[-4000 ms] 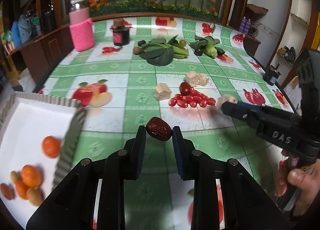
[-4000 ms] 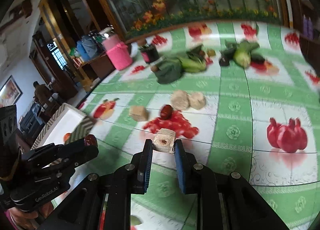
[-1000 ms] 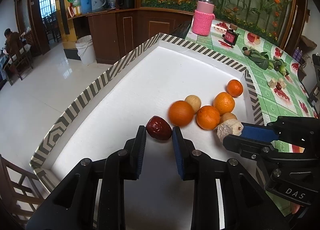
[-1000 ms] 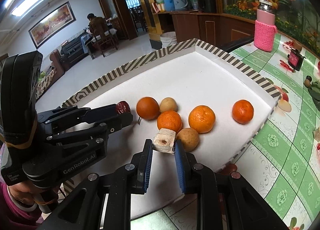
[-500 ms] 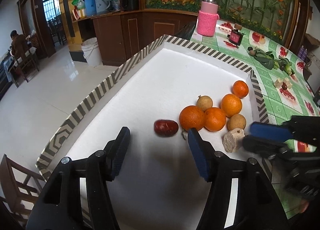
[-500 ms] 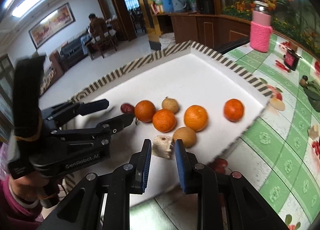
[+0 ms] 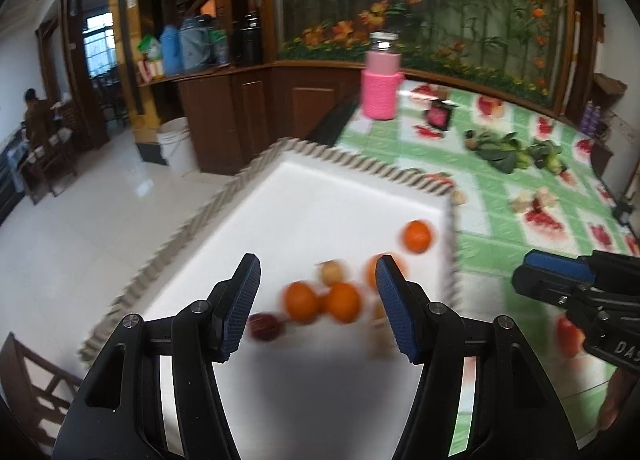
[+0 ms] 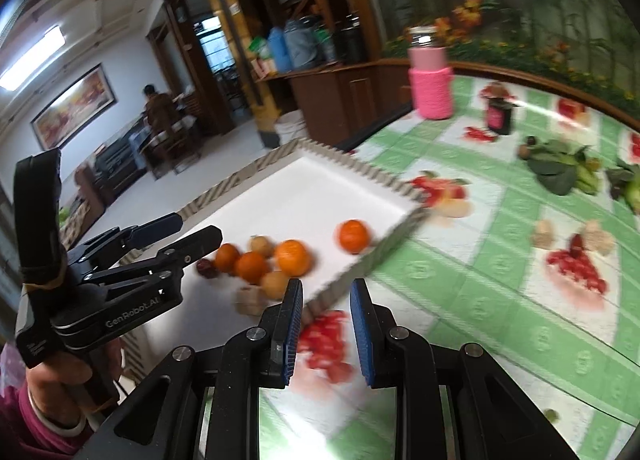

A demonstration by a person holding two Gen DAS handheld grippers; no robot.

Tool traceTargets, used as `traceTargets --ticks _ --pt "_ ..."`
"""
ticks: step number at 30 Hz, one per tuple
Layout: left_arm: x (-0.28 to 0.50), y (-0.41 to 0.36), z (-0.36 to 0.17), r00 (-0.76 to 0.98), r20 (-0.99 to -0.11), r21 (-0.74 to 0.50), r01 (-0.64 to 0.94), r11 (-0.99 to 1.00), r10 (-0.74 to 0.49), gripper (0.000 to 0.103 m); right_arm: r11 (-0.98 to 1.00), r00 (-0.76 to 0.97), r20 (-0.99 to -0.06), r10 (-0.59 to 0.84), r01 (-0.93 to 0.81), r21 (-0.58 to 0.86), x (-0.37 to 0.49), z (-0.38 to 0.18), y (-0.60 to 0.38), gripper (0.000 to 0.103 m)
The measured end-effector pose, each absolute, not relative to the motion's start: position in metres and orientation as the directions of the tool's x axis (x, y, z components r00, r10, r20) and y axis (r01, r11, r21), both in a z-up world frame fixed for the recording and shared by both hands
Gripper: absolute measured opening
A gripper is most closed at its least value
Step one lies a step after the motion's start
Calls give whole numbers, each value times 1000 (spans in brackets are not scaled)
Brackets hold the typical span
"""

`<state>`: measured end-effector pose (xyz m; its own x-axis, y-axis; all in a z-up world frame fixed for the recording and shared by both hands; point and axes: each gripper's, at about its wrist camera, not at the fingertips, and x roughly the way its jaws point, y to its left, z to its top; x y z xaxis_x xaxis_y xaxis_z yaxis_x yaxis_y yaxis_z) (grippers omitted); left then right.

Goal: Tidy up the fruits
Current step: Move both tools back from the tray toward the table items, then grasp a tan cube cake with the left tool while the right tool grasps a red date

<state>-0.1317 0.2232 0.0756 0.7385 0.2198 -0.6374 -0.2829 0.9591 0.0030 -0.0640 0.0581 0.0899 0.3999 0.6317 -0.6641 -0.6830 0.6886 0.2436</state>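
My left gripper (image 7: 318,304) hangs above the white tray (image 7: 340,204) with its jaws spread wide and nothing between them; they have just been opening. The red date (image 7: 263,325) lies on the tray floor below, just beside a cluster of oranges (image 7: 320,302) and small brown round fruits (image 7: 331,272). One more orange (image 7: 417,236) sits apart, nearer the tray's zigzag rim.

My right gripper (image 8: 325,330) is over the tray's edge and the green checked tablecloth (image 8: 472,272), jaws only a little apart, and I see nothing gripped in them. The pale wood-like chunk (image 8: 248,300) rests on the tray beside the brown fruit, clear of the jaws.

Further along the table lie a pile of small red tomatoes (image 8: 576,264), leafy greens (image 8: 556,168) and a pink-sleeved bottle (image 8: 432,80). Everything is motion-blurred.
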Motion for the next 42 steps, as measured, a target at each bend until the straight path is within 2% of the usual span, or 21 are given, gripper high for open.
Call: traceTargets --ticks 8,20,28,42 --pt "-99 160 82 768 -630 -24 -165 986 114 60 787 494 -680 542 -582 205 -46 89 -7 24" --pt "-29 90 56 683 -728 -95 -17 995 -58 60 897 555 -726 406 -392 203 13 63 -105 28" --pt "5 74 45 651 -756 -97 -23 995 -59 60 896 533 -743 406 -390 210 59 50 -101 29" --pt "20 75 30 628 -776 -105 -43 994 -55 60 895 494 -766 412 -378 238 124 25 -67 28"
